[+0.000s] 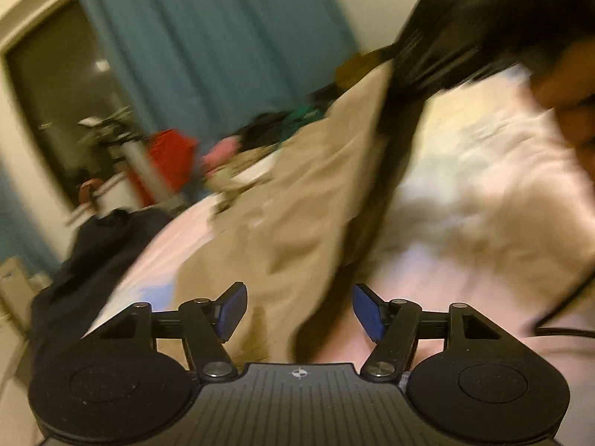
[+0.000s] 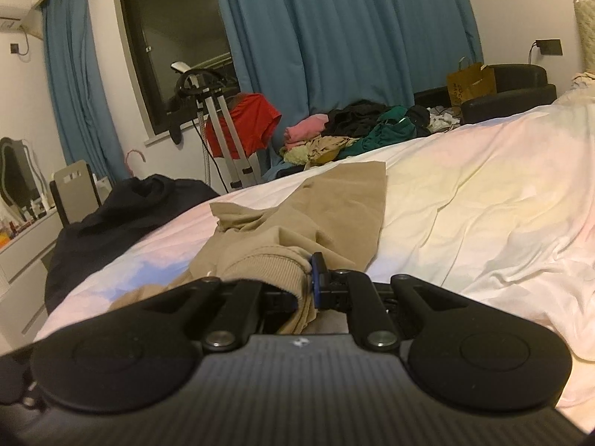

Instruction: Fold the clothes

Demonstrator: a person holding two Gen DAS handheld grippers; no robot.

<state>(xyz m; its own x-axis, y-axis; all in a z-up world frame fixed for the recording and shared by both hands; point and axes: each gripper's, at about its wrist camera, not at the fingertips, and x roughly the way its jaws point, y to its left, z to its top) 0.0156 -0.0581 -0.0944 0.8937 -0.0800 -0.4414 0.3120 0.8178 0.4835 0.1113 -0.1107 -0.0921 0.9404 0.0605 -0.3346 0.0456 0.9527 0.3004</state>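
A tan garment [image 2: 327, 208] lies stretched across the white bed sheet [image 2: 483, 193]. My right gripper [image 2: 306, 282] is shut on the garment's ribbed waistband at the near end. In the blurred left wrist view the same tan garment [image 1: 297, 200] hangs lifted, held up at the top right by the other gripper [image 1: 438, 48], seen as a dark blur. My left gripper [image 1: 299, 310] is open and empty, its blue pads [image 1: 232, 306] wide apart just in front of the cloth's lower edge.
A dark garment [image 2: 122, 215] lies at the bed's left edge. A pile of mixed clothes [image 2: 353, 130] sits beyond the far edge, by blue curtains [image 2: 334, 37]. A red cloth [image 2: 249, 122] hangs on a stand. A dresser [image 2: 22, 252] stands at left.
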